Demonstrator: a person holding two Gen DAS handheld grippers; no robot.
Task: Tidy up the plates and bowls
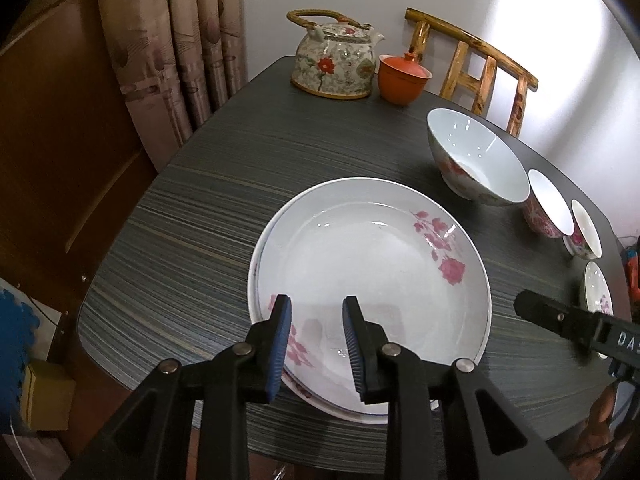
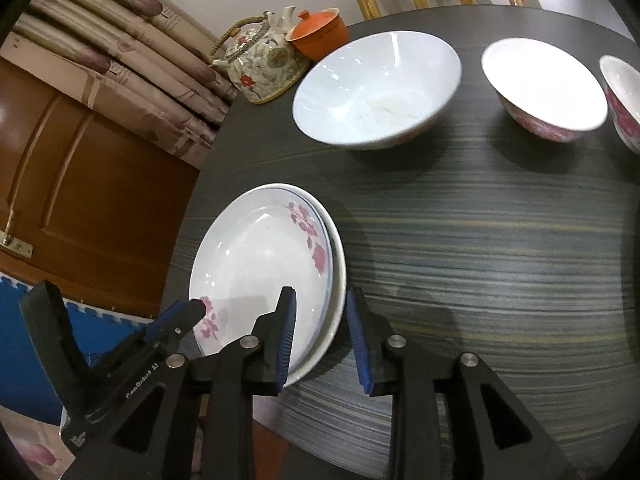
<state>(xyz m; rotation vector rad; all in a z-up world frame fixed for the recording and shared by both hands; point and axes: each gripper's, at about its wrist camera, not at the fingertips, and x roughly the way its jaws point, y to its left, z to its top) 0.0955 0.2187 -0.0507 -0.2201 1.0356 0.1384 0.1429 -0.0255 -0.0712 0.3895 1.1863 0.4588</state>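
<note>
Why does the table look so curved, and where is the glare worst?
Left wrist view: the fisheye lens bends the table edge; the wall at upper right is washed out. Right wrist view: the middle bowl is blown out white, and the large bowl rim looks slightly blurred.

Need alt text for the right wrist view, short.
Two stacked floral plates sit at the near left of a dark striped table, the open right gripper straddling their rim. Behind stand three bowls, a teapot and an orange lidded cup.

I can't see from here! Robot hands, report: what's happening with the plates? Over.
Left gripper and right gripper: jaws open, holding nothing. Flowered plate stacked on another plate. Bowls apart, nothing in the way.
</note>
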